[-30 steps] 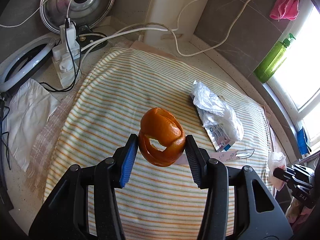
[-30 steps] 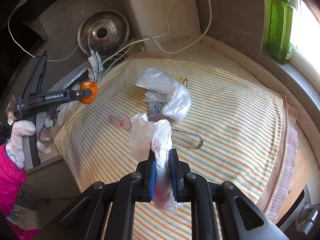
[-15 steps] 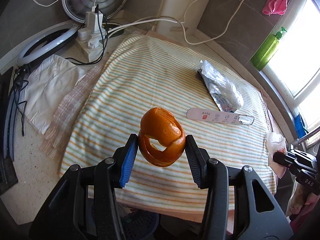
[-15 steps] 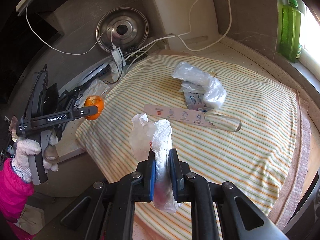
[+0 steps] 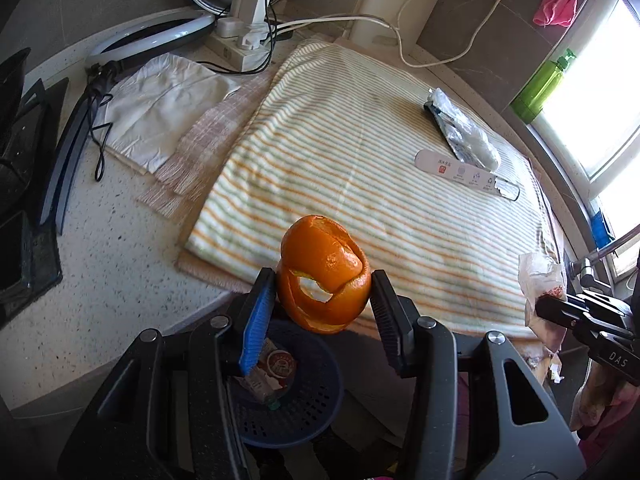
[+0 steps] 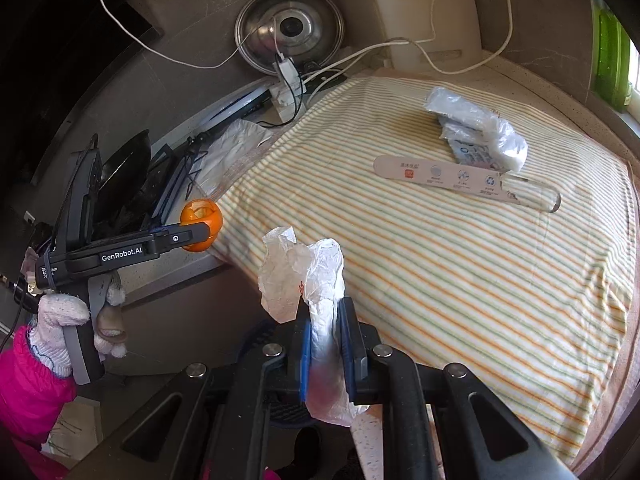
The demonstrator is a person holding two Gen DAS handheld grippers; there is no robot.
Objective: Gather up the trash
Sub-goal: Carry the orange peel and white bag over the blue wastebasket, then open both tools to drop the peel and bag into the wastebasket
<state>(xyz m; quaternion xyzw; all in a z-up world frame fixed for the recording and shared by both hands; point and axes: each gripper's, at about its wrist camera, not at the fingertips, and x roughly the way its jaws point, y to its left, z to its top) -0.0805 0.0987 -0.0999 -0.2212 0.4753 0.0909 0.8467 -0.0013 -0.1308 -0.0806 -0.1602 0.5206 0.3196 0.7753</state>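
The left gripper (image 5: 324, 300) is clamped on an orange peel (image 5: 323, 276), a hollow curl of rind held between its two pads above the edge of the counter (image 5: 104, 280). Directly below it, past the counter edge, sits a blue perforated basket (image 5: 312, 408); inside lie a crumpled wrapper with a round red-and-white label (image 5: 276, 364) and some other scraps too jumbled to make out.

The right gripper (image 6: 326, 344) is closed tight on a crumpled white plastic bag (image 6: 308, 276), which sticks up above the pads and hangs down below them. A dark blue rim of the basket shows just behind and under this gripper in the right wrist view.

Ahead of both grippers a striped towel (image 5: 360, 168) covers the counter. On its far side lie a clear plastic bag over a printed packet (image 6: 480, 136), and just nearer, touching it, a long flat white package with a clear end (image 6: 464, 182).

A gloved hand (image 6: 68, 320) with a pink sleeve holds the left gripper's handle.
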